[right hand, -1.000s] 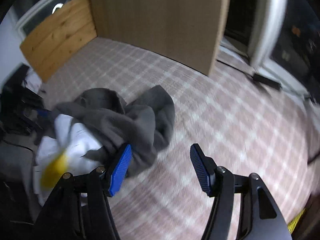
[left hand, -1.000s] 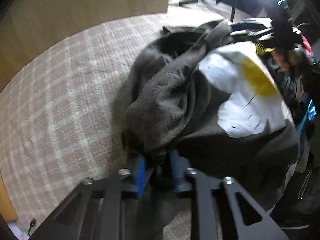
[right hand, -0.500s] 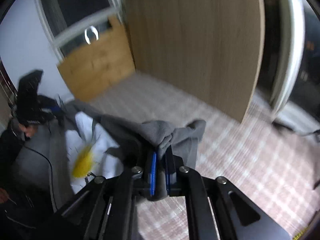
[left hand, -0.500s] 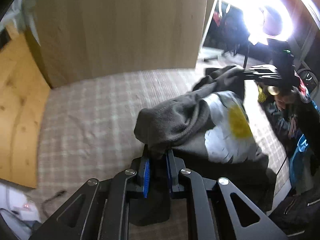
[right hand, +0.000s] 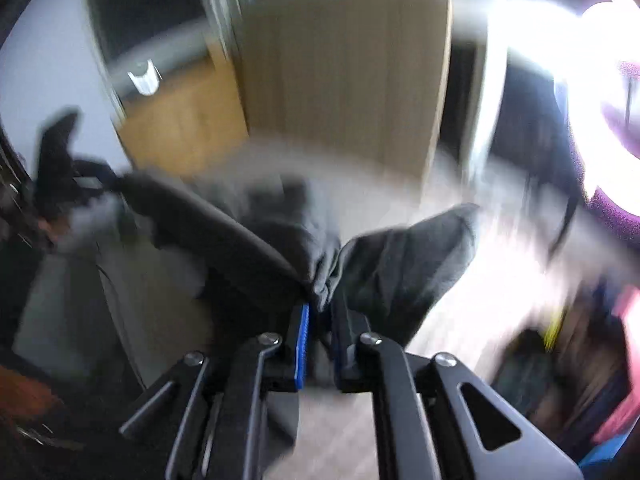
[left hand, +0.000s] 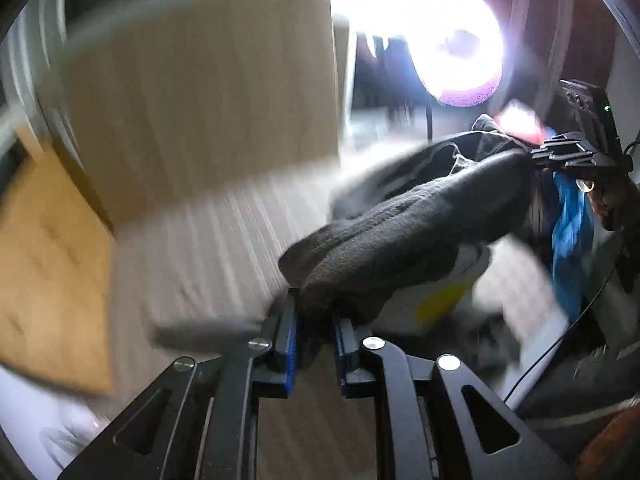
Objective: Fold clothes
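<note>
A dark grey sweatshirt (left hand: 408, 232) with a white and yellow print (left hand: 444, 300) hangs in the air, stretched between both grippers. My left gripper (left hand: 314, 320) is shut on one bunched edge of it. In the right wrist view the same sweatshirt (right hand: 248, 248) spreads left and right, and my right gripper (right hand: 320, 312) is shut on a gathered fold. The right gripper (left hand: 572, 156) shows at the sweatshirt's far end in the left wrist view; the left gripper (right hand: 76, 180) shows at far left in the right wrist view. Both views are motion-blurred.
A checked bed surface (left hand: 208, 248) lies below. A tall wooden cabinet (left hand: 208, 104) and a wooden headboard (left hand: 44, 272) stand behind it. A bright ring light (left hand: 456, 44) glares at upper right. Blue cloth (left hand: 568, 228) and clutter sit at the right edge.
Both grippers have lifted the sweatshirt off the bed and pulled it out between them. The right gripper, open a second ago, has shut on the fabric.
</note>
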Motion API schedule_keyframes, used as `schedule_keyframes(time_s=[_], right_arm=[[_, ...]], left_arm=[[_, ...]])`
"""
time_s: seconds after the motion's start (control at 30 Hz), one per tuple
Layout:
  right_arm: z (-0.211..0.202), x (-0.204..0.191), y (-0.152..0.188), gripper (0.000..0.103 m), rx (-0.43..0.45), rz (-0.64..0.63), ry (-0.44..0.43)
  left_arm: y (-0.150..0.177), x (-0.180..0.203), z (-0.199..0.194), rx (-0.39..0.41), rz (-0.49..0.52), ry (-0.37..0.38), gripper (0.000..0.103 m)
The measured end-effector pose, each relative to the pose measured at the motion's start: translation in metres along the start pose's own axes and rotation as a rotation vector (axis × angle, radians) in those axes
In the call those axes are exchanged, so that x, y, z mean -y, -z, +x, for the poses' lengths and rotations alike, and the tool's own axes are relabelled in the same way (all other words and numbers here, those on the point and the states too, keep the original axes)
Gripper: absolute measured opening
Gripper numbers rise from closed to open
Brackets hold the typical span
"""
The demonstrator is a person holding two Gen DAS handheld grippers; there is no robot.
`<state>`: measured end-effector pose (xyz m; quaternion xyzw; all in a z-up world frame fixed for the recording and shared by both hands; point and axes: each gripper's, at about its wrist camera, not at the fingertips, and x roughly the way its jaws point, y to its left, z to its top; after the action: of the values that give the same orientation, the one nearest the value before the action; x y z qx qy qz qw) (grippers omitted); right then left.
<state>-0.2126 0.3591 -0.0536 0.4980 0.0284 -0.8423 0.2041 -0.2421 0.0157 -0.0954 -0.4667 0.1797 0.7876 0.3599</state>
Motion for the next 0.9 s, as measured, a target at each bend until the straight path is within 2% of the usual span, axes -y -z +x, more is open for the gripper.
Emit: schedule_keyframes(time_s=[0.1, 0.17, 0.2, 0.23, 0.3, 0.37, 0.4, 0.5, 0.6, 0.7, 0.77, 0.8, 0.83, 0.9], right_arm=[[0.073, 0.012, 0.064, 0.014, -0.295, 0.058, 0.05], [0.075, 0.025, 0.084, 0.014, -0.308, 0.095, 0.077], [0.073, 0.032, 0.091, 0.014, -0.306, 0.115, 0.081], [0.064, 0.037, 0.09, 0.014, -0.269, 0.139, 0.054], [0.049, 0.032, 0.077, 0.026, -0.181, 0.109, 0.026], [0.041, 0.021, 0.061, 0.055, -0.106, 0.042, 0.017], [0.04, 0.015, 0.053, 0.058, -0.073, 0.002, 0.009], [0.058, -0.006, 0.038, 0.058, -0.061, -0.151, -0.025], [0.079, -0.02, 0.039, 0.058, -0.114, -0.258, -0.055], [0.1, -0.025, 0.043, 0.058, -0.166, -0.312, -0.058], [0.111, -0.02, 0.044, 0.058, -0.17, -0.321, -0.036], [0.114, -0.019, 0.044, 0.058, -0.17, -0.311, -0.043], [0.117, -0.015, 0.043, 0.056, -0.17, -0.288, -0.067], [0.118, -0.008, 0.041, 0.023, -0.17, -0.245, -0.111]], left_arm=[[0.056, 0.012, 0.064, -0.239, 0.004, 0.015, 0.018], [0.077, 0.012, 0.072, -0.28, 0.001, 0.01, 0.018], [0.079, 0.009, 0.069, -0.271, -0.012, 0.015, 0.018], [0.076, 0.003, 0.063, -0.245, -0.031, 0.026, 0.018], [0.067, -0.009, 0.051, -0.186, -0.064, 0.037, 0.021], [0.054, -0.018, 0.049, -0.139, -0.058, 0.027, 0.029], [0.049, -0.021, 0.051, -0.129, -0.043, 0.023, 0.034], [0.048, -0.02, 0.069, -0.157, 0.027, 0.029, 0.036], [0.049, -0.02, 0.09, -0.193, 0.099, 0.038, 0.038], [0.049, -0.019, 0.106, -0.225, 0.16, 0.03, 0.041], [0.046, -0.017, 0.119, -0.233, 0.179, 0.045, 0.041], [0.044, -0.014, 0.124, -0.235, 0.188, 0.059, 0.04], [0.042, -0.011, 0.129, -0.24, 0.198, 0.069, 0.033], [0.038, -0.005, 0.137, -0.25, 0.218, 0.089, 0.01]])
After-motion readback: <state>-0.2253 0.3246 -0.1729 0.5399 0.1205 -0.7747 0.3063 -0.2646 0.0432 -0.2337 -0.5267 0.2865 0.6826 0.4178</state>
